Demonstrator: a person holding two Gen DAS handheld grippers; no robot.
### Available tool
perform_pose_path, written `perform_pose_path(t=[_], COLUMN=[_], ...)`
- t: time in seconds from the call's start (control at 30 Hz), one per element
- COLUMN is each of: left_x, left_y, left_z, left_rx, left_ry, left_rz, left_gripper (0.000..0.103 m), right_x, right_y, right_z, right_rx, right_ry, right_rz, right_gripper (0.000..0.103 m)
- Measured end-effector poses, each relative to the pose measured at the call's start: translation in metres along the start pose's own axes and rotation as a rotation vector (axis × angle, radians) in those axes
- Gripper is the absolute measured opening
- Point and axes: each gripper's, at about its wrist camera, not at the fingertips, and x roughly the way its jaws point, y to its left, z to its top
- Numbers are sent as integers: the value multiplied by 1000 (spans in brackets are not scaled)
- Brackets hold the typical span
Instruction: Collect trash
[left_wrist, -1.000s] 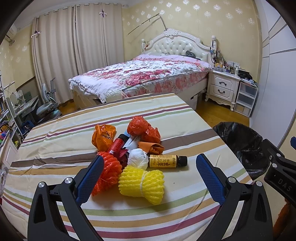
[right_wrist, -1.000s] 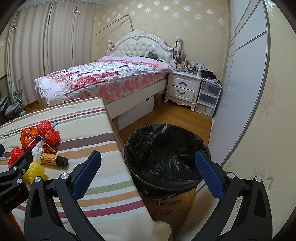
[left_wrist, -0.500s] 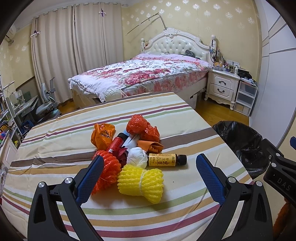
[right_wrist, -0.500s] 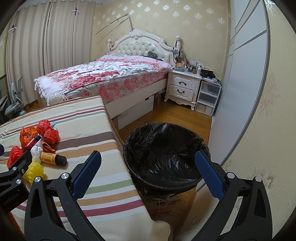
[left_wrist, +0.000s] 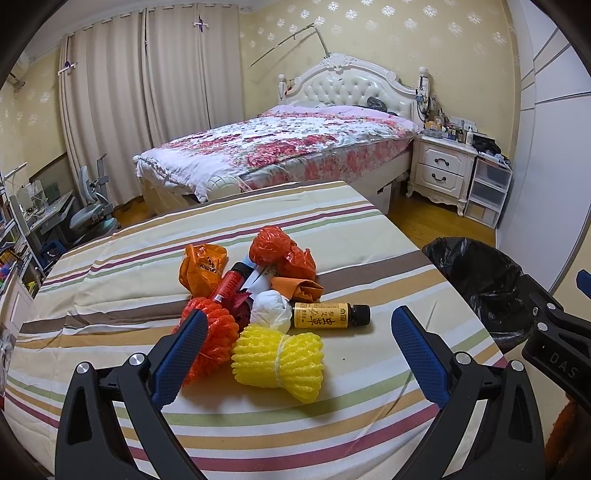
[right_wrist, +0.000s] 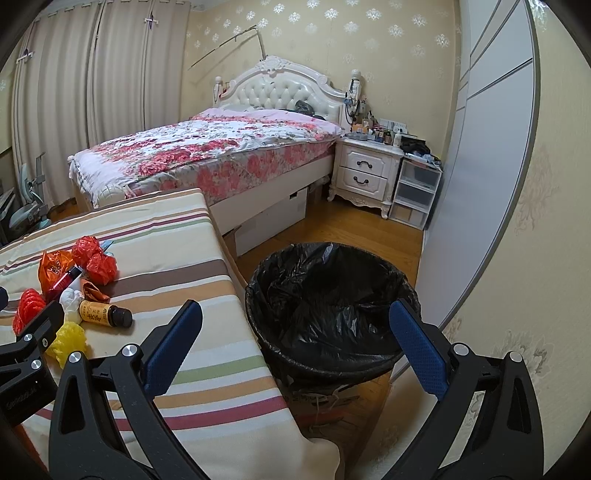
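Observation:
A heap of trash lies on the striped tablecloth (left_wrist: 110, 273): a yellow foam net (left_wrist: 280, 362), an orange foam net (left_wrist: 218, 332), a white paper ball (left_wrist: 271, 310), a yellow-labelled bottle (left_wrist: 328, 315), a red tube (left_wrist: 231, 282) and crumpled orange bags (left_wrist: 201, 267). My left gripper (left_wrist: 299, 354) hangs open just before the yellow net, nothing between its fingers. My right gripper (right_wrist: 295, 347) is open and empty above the near rim of the black-lined bin (right_wrist: 328, 295), which stands on the floor right of the table. The same heap shows in the right wrist view, bottle (right_wrist: 103, 314) included.
A bed with a floral cover (left_wrist: 280, 147) stands behind the table, a white nightstand (left_wrist: 441, 170) and plastic drawers (left_wrist: 487, 192) to its right. A grey wardrobe door (right_wrist: 480, 166) lies right of the bin. A desk and chair (left_wrist: 88, 214) are far left.
The left gripper has edged slightly toward the trash heap; the right view has shifted a little over the bin. Both stay open.

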Motion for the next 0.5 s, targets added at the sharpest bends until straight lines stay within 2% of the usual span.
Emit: perform_pose_path(t=[0.5], left_x=[-6], left_y=[-6], left_z=[2], left_rx=[3], left_ry=[12], left_rz=[-10], left_gripper=[96], right_x=[2], right_y=[-2], right_z=[-1], right_rx=[-2], right_ry=[4], right_rz=[2], right_gripper=[99])
